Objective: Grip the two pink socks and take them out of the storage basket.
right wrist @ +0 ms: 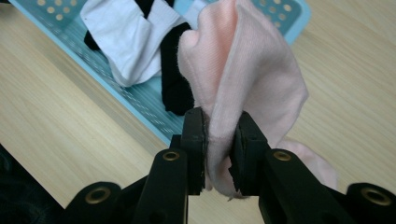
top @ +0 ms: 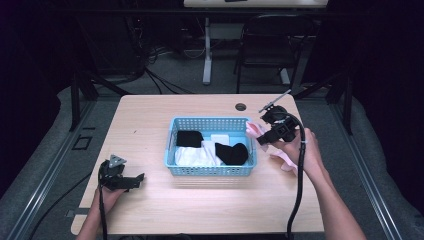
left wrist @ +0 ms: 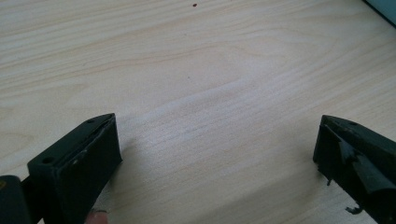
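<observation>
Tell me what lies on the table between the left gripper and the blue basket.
Nothing: in the high view, bare wooden table separates the left gripper from the blue basket. The left gripper view shows plain wood between its open jaws.

No legible txt, labels, nos. or signs anywhere.

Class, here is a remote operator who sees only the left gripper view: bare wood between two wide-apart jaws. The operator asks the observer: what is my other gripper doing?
Observer: The right gripper is shut on a pink sock.
Operator: Where is it on the table?
Observer: Beside the right end of a blue basket, in the high view.
Operator: Anything in that basket?
Observer: Black socks and white socks.
Operator: Is all the pink cloth lifted?
Observer: No, more pink cloth lies on the table under that hand.
</observation>
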The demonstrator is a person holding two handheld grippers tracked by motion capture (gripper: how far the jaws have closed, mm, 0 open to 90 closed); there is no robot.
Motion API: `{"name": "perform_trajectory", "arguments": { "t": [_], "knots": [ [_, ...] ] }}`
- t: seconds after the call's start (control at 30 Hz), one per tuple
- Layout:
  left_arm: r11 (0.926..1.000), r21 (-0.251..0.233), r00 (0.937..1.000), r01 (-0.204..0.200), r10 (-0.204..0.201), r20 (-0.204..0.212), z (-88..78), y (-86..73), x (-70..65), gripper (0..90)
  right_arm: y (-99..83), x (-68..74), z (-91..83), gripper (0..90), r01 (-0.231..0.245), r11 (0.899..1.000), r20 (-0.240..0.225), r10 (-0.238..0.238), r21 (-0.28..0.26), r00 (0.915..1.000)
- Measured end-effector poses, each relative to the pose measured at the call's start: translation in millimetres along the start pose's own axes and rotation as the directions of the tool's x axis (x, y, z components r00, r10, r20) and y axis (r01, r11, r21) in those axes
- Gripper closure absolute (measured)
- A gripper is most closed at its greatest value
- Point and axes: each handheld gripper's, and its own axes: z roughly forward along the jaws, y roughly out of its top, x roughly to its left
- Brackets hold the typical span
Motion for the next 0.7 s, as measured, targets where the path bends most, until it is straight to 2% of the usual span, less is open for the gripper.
{"name": "perform_trajectory", "arguments": {
  "t": [0.07,0.2,0.27,0.3,0.47,0.53,0.6,0.63,0.67,0.7],
  "knots": [
    [1.0000,0.000,1.0000,0.001,-0.001,0.000,0.0,0.0,-0.1,0.7,-8.6,-8.1,-6.5,77.1,-0.030,1.000,0.017,0.030,-0.009,0.9994],
    [1.0000,0.000,1.0000,0.001,-0.001,0.000,0.0,0.0,-0.1,0.7,-19.3,-19.1,-12.4,77.1,-0.059,0.998,0.024,0.059,-0.027,0.9979],
    [1.0000,0.000,1.0000,0.001,-0.001,0.000,0.0,0.0,-0.1,0.7,-32.2,-31.2,-15.7,77.0,-0.087,0.995,0.038,0.089,-0.039,0.9953],
    [1.0000,0.000,1.0000,0.000,0.000,0.000,0.0,0.0,-0.1,0.7,-32.2,-31.2,-15.7,77.0,-0.087,0.995,0.038,0.089,-0.039,0.9953],
    [1.0000,0.000,1.0000,0.001,-0.001,-0.001,0.0,0.0,-0.1,0.7,-61.5,-51.6,-10.3,77.1,-0.150,0.987,0.067,0.154,-0.054,0.9859],
    [1.0000,-0.001,1.0000,0.001,-0.001,0.000,0.0,0.0,0.0,0.7,-73.6,-60.2,-2.4,77.1,-0.185,0.981,0.062,0.189,-0.065,0.9800],
    [1.0000,0.000,1.0000,0.000,0.000,0.000,0.0,0.1,0.0,0.7,-86.5,-68.5,13.1,77.3,-0.235,0.968,0.031,0.238,-0.090,0.9706],
    [1.0000,-0.001,1.0000,0.001,-0.001,0.000,0.1,0.0,-0.1,0.6,-90.1,-71.9,22.8,77.3,-0.247,0.966,0.035,0.250,-0.069,0.9675],
    [1.0000,0.000,1.0000,0.001,-0.001,0.000,0.0,0.0,-0.1,0.7,-92.2,-74.3,30.3,77.2,-0.243,0.970,0.043,0.244,-0.033,0.9688],
    [1.0000,0.000,1.0000,0.001,-0.001,0.000,0.0,0.0,-0.1,0.7,-96.4,-77.6,41.7,77.4,-0.254,0.967,0.049,0.255,-0.014,0.9657]
  ]
}}
